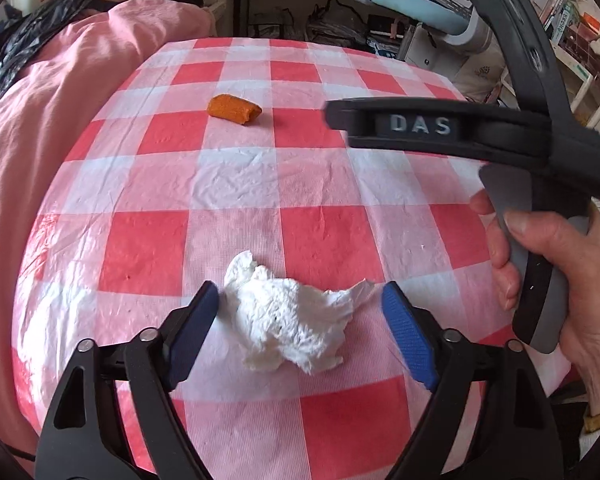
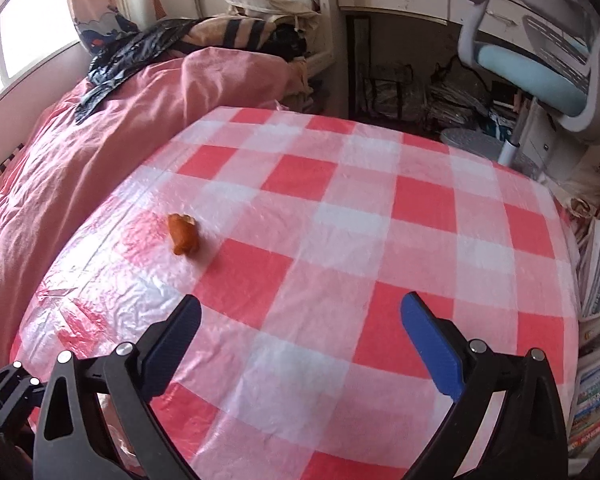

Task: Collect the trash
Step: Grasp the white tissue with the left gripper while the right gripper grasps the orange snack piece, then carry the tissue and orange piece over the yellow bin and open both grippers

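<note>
Straddling the crumpled tissue (image 1: 290, 320) at lower centre, my left gripper (image 1: 300, 320) has its pads apart, barely touching it. My right gripper (image 2: 300, 344) gapes empty over the checked tablecloth (image 2: 340, 208). Closing too high could pinch only a loose flap, and the tissue might tear or slip free.

You had one crumpled white tissue (image 1: 288, 320) on the checked tablecloth (image 1: 340, 240), and one orange scrap of peel (image 1: 234, 109) farther back. That made two pieces of trash in all. You had two grippers at work: the left gripper (image 1: 300, 300) and the right gripper (image 2: 300, 312), each with two blue pads. One hand (image 1: 572, 280) of yours showed, on the right gripper's handle. Beside the table you had one black plastic bag (image 2: 140, 50) and one blue-backed chair (image 2: 540, 68).
</note>
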Demonstrator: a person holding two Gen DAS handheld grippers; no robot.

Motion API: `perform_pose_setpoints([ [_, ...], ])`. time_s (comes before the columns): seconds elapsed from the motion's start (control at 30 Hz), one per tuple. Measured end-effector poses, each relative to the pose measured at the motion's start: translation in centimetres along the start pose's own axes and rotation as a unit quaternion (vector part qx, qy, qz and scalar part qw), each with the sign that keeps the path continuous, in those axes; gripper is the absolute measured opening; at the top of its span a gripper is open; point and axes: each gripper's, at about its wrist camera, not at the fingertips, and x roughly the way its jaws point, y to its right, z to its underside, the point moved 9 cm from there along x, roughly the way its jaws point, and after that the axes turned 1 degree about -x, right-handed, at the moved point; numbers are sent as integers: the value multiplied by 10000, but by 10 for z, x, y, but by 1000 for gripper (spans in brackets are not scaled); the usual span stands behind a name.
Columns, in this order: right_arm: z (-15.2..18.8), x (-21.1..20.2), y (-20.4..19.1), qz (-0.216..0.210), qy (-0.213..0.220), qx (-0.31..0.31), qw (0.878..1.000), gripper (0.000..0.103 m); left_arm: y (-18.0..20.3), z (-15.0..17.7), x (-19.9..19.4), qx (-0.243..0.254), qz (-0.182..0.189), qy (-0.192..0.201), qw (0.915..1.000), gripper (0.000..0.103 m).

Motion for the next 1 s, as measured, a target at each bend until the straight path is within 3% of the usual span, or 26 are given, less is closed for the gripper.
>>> perform_pose_setpoints([
  [0.03,-5,2,-7,-72,38,-120,9999,96,0,0,-1,45,17,-10,10000,48],
  [0.07,-10,4,-14,-125,80,-231,9996,96,0,0,-2,44,129,-78,9999,20],
  [0.1,-16,7,-23,-207,127,-336,9991,96,-1,1,-2,-28,252,-198,9995,13],
  [0.23,-35,23,-54,-445,146,-614,9970,93,-22,0,-16,-284,178,-201,9992,11],
  [0.47,-29,69,-82,-420,-428,-905,9941,57,-61,-21,-48,-969,145,209,9950,11],
  [0.53,-28,69,-81,-353,-372,-972,9939,54,-61,-23,-50,-1003,199,230,9945,11],
  [0.6,-29,66,-77,-353,-393,-922,9943,27,-57,-25,-51,-966,265,229,9947,11],
  [0.63,-27,64,-74,-368,-412,-886,9945,24,-55,-25,-52,-931,293,231,9950,11],
  [0.87,-9,34,-65,-378,-411,-847,9948,23,-41,-23,-62,-741,384,323,9960,11],
  [1.0,-6,-8,-58,-409,-177,-714,9964,23,-35,-22,-67,-572,300,400,9971,11],
])
